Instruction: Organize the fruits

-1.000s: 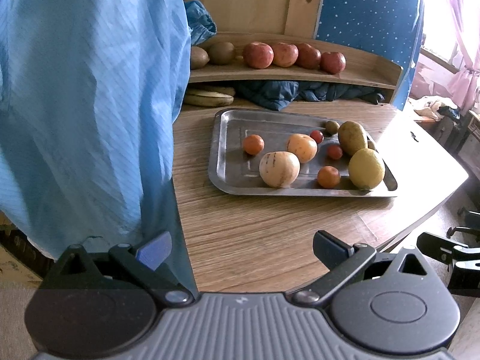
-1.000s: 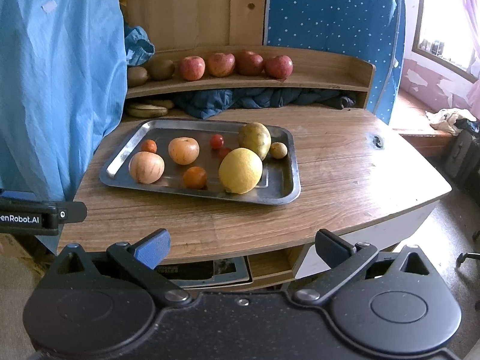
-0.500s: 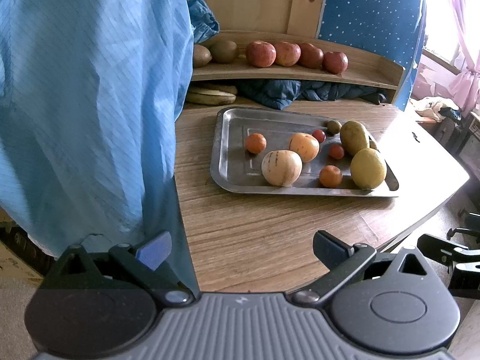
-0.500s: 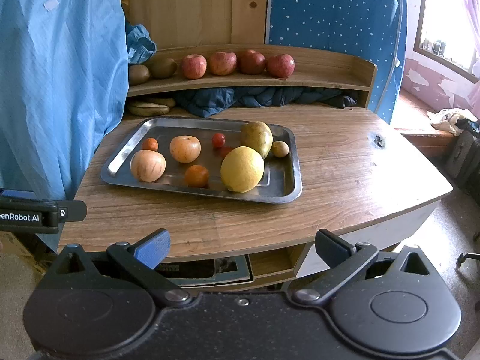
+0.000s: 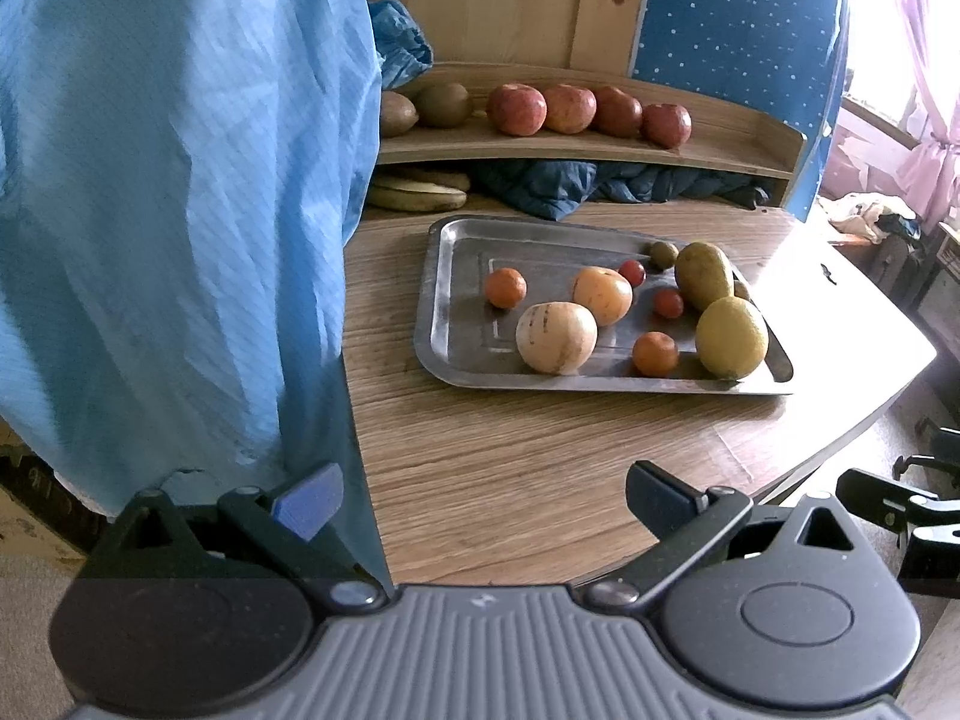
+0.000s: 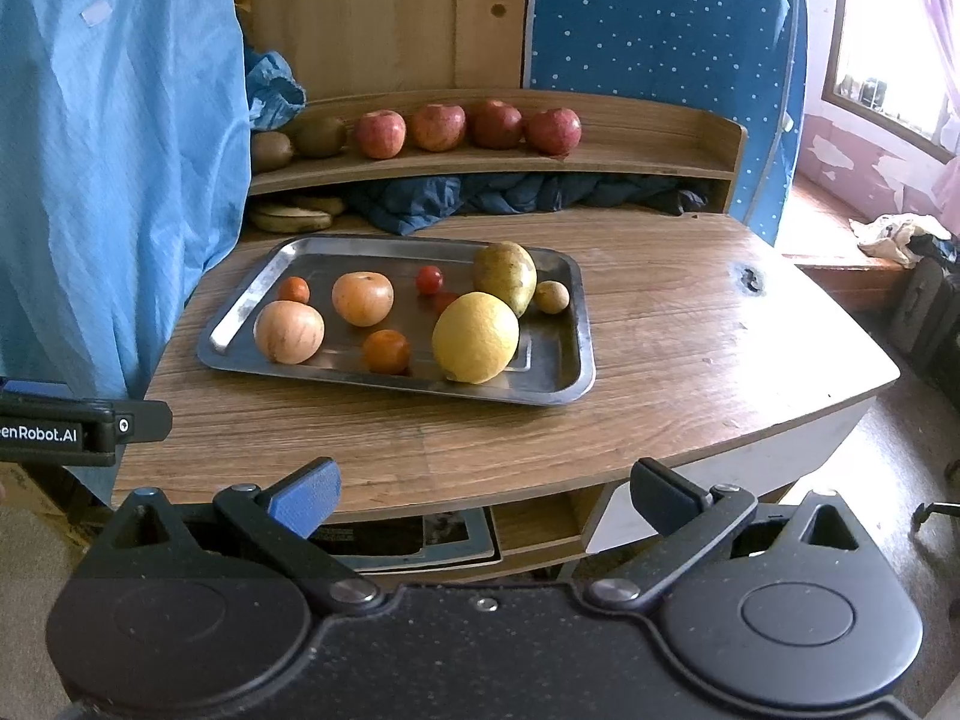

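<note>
Your left gripper [image 5: 480,495] has its fingers spread wide and empty, hanging over the near edge of the wooden table [image 5: 540,450]. Your right gripper [image 6: 483,495] is just as wide and empty, back off that same edge.

Both are well apart from the fruit, so the likeliest trouble is in the reach. The blue cloth [image 5: 180,210] hangs close by your left fingers and could snag. The fruits are round and sit loose on the smooth steel tray [image 6: 240,315]; a push from one finger would probably roll them into each other.

The tray lies mid-table. A large yellow citrus [image 6: 475,337] sits near its front edge, touching or just beside a green-brown pear [image 6: 506,275]. Two pale orange round fruits, small orange ones and cherry tomatoes spread toward the left end. On the shelf [image 6: 660,150] along the back edge, four red apples [image 6: 468,127] line up beside two kiwis.
</note>
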The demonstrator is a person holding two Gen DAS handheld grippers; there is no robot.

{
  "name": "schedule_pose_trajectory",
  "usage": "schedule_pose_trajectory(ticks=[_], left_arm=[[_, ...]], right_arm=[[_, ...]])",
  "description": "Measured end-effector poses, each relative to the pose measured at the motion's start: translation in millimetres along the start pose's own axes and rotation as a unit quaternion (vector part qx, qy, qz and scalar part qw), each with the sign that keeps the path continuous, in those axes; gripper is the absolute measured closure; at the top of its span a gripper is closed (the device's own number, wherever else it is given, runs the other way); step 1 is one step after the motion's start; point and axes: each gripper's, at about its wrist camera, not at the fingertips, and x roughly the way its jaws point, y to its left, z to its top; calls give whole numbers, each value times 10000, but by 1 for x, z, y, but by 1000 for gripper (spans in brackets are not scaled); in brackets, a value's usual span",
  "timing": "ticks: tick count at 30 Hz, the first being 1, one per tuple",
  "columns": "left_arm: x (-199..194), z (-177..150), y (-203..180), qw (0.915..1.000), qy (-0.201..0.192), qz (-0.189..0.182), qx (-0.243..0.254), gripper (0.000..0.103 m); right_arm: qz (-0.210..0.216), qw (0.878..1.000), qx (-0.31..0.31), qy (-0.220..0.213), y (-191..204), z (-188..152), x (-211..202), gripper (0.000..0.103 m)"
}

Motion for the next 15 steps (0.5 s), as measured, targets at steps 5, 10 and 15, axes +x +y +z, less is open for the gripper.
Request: schedule_pose_trajectory(ticks=[5,10,15], left_arm=[[0,0,-2,10000,6,7,-2,1],[1,1,-1,10000,9,8,-6,1],[1,-1,-2,10000,8,34,-47,1]], right_arm=[[-1,10000,0,7,-1,0,0,1],[9,10000,-5,12,-2,0,0,1],[13,10000,-6,24,-1,1,1,1]])
